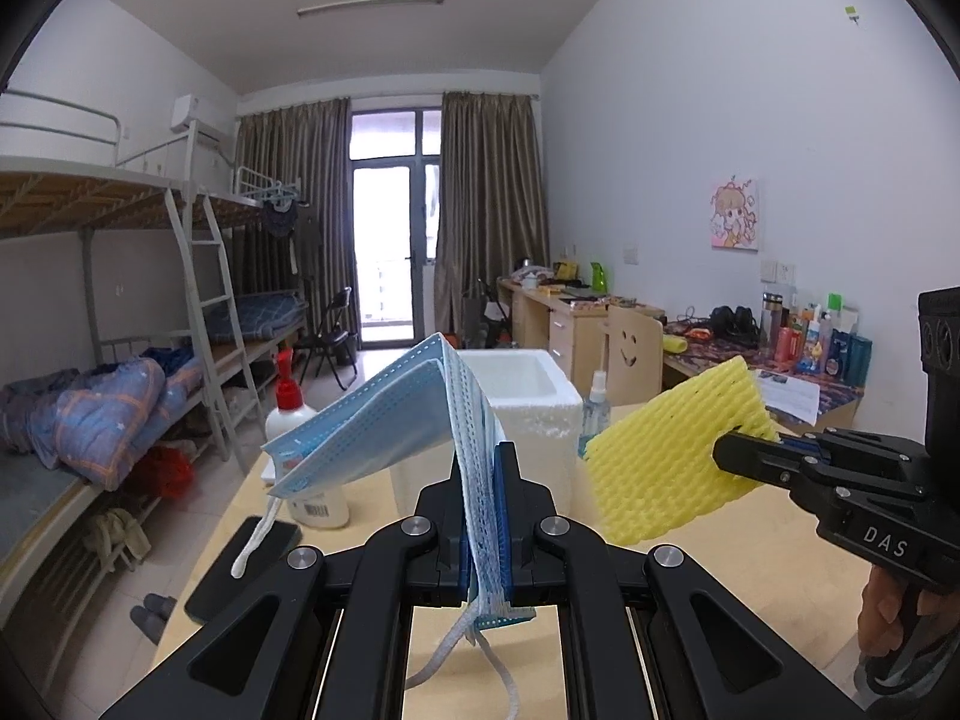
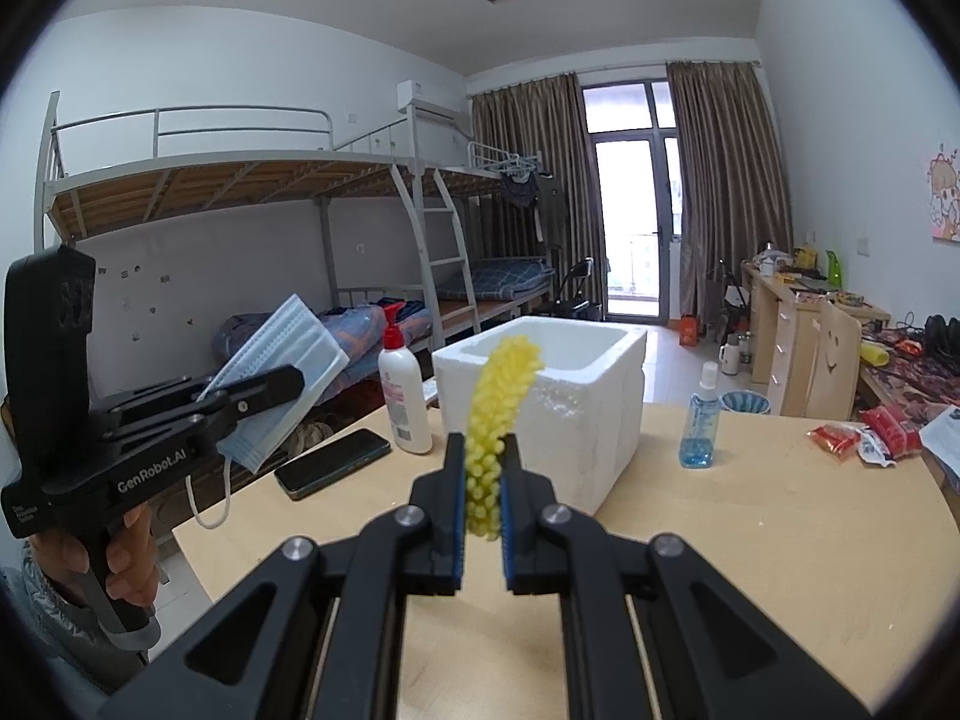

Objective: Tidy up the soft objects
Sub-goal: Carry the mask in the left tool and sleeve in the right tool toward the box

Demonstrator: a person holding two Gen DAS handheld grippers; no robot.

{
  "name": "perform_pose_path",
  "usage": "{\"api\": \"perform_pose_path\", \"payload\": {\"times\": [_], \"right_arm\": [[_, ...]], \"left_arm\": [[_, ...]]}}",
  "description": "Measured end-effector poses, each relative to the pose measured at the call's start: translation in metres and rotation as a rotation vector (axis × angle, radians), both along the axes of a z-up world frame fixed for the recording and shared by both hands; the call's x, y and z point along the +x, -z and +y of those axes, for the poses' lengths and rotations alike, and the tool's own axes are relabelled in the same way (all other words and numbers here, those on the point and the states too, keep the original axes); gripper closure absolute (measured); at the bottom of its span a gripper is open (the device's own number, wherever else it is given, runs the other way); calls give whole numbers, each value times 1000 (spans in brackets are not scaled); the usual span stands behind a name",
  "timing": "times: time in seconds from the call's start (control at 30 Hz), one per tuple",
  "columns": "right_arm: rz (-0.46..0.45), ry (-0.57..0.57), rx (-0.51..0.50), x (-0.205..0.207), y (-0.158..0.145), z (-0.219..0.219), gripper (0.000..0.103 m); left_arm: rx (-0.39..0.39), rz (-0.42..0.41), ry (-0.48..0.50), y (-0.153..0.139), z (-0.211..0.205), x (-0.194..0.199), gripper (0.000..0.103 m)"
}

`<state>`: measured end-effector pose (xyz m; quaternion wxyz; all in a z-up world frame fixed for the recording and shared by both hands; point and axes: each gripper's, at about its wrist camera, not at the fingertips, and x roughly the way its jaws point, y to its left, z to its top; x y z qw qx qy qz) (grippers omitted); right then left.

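- The left gripper (image 1: 483,516) has its jaws clamped on a stack of blue face masks (image 1: 384,432); the stack folds over to the left, and ear loops dangle below the fingers.
- The right gripper (image 2: 483,492) has its jaws pinched narrowly on a yellow foam net sleeve (image 2: 498,414), which stands up and curls toward the box.
- Both soft items hang in the air above the wooden table (image 2: 750,510), short of the white foam box (image 2: 576,396). Judging by this, the task is mid-way: both things are picked up, neither is yet put away.
- The box is open at the top, and as much of its inside as shows looks empty, so there is room to lower both in.
- Beside the box stand a lotion bottle (image 2: 403,396) on its left and a small blue spray bottle (image 2: 699,420) on its right; a phone (image 2: 333,461) lies near the table's left edge. Snack packets (image 2: 864,432) lie well apart, to the right.
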<state>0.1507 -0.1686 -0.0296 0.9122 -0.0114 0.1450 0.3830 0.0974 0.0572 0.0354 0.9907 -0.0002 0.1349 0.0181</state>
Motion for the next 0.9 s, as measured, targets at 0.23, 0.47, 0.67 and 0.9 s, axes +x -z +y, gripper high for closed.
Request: {"api": "perform_pose_path", "payload": {"times": [0.23,0.47,0.67,0.9], "right_arm": [[-22,-3,-8,14,-19,10,91],[-28,-19,-15,34,-32,20,91],[-31,-24,-21,45,-35,26,91],[-46,-17,-31,57,-46,36,91]], "left_arm": [[7,-11,-9,-14,6,21,96],[30,-16,-14,-26,10,40,96],[26,-7,3,-33,16,59,96],[26,6,24,-37,20,84,96]]}}
